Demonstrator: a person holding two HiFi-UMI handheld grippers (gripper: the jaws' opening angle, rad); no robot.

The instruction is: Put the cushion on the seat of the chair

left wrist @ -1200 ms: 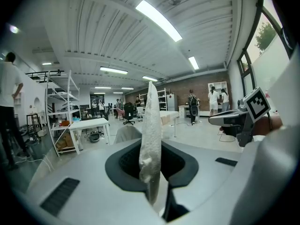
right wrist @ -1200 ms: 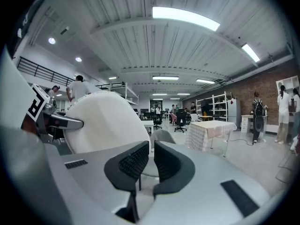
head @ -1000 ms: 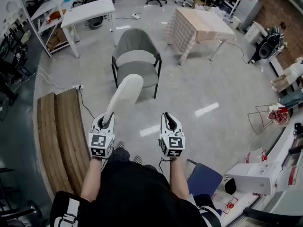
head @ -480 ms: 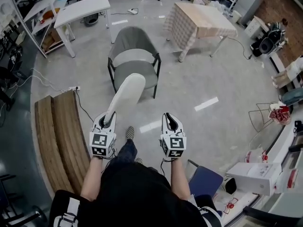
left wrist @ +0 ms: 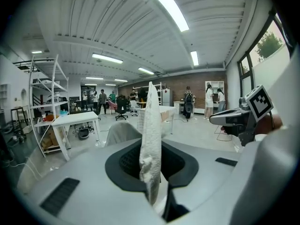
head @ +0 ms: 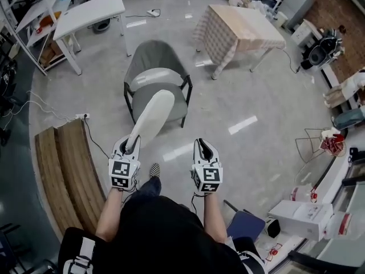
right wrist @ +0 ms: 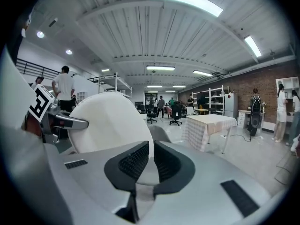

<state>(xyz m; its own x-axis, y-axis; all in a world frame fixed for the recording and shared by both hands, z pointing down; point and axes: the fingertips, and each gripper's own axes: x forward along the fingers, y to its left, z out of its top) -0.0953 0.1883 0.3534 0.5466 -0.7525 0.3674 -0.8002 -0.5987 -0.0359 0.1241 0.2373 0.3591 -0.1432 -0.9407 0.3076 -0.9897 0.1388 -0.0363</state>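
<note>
**Person with two hand-held grippers, seen from above**

- Top [head: 159, 233]: black, loose, short-sleeved.
- Trouser leg [head: 149, 186]: dark blue-grey.
- Shoe [head: 154, 169]: black-and-white check.
- Left gripper [head: 132, 142] and right gripper [head: 203, 147]: a matching pair. Each has a pale grey-white moulded shell that tapers to two rounded jaws edged in black.
- Pads [right wrist: 133, 161]: black, ribbed in a fine grid.
- Left marker cube [head: 121, 174] and right marker cube [head: 207, 177]: one at the near end of each gripper. The white faces are printed with black square codes.
- Slots [right wrist: 239, 198]: flat, dark and rectangular, set into the shell on either side of the jaws.
</note>
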